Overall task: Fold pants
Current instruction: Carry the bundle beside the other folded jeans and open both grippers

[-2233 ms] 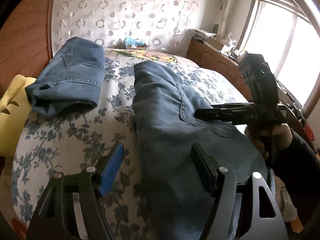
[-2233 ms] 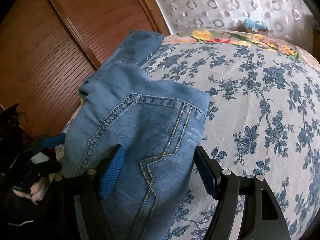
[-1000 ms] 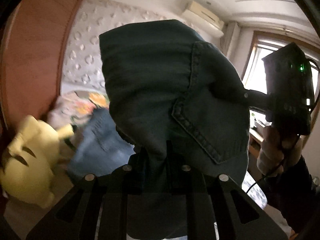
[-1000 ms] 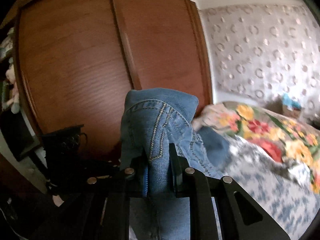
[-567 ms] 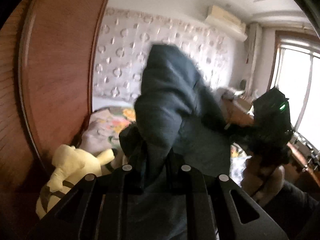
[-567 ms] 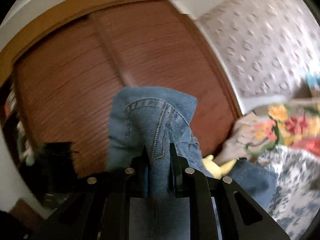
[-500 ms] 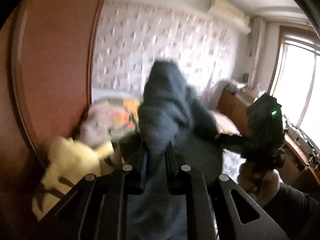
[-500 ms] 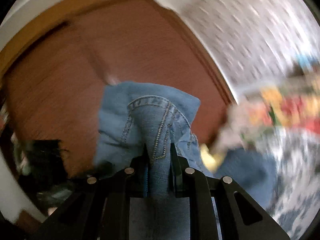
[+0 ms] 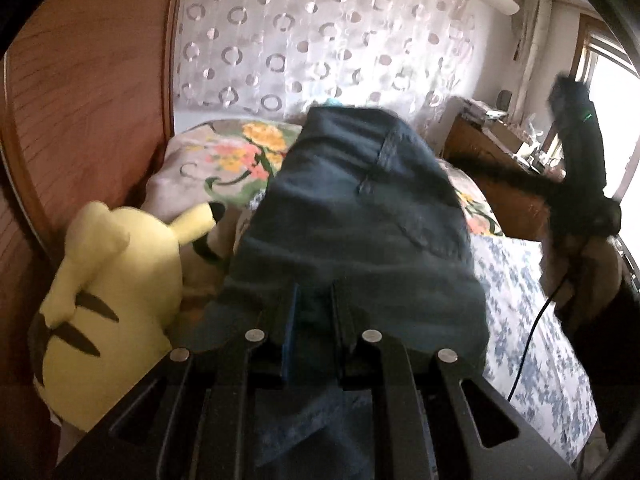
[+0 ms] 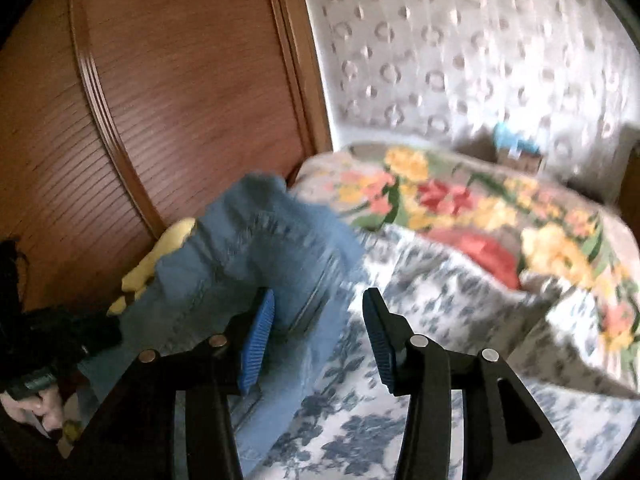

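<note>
The folded blue jeans (image 9: 356,216) fill the middle of the left wrist view. My left gripper (image 9: 314,312) is shut on their near edge and holds them over the bed's left side. In the right wrist view the jeans (image 10: 256,248) lie at the left, blurred, by the wardrobe. My right gripper (image 10: 318,320) is open, its blue-padded left finger (image 10: 258,340) touching the denim, nothing between the pads. The right gripper's body (image 9: 576,184) shows far right in the left wrist view.
A yellow plush toy (image 9: 112,292) lies at the bed's left edge against the wooden wardrobe (image 10: 152,92). A floral pillow (image 10: 472,208) lies at the head of the bed (image 10: 440,360). A wooden dresser (image 9: 500,176) stands to the right.
Both grippers carried the jeans up and then down toward the bed's left side by the plush toy. The right gripper has opened and let go of the denim; the left stays shut.
</note>
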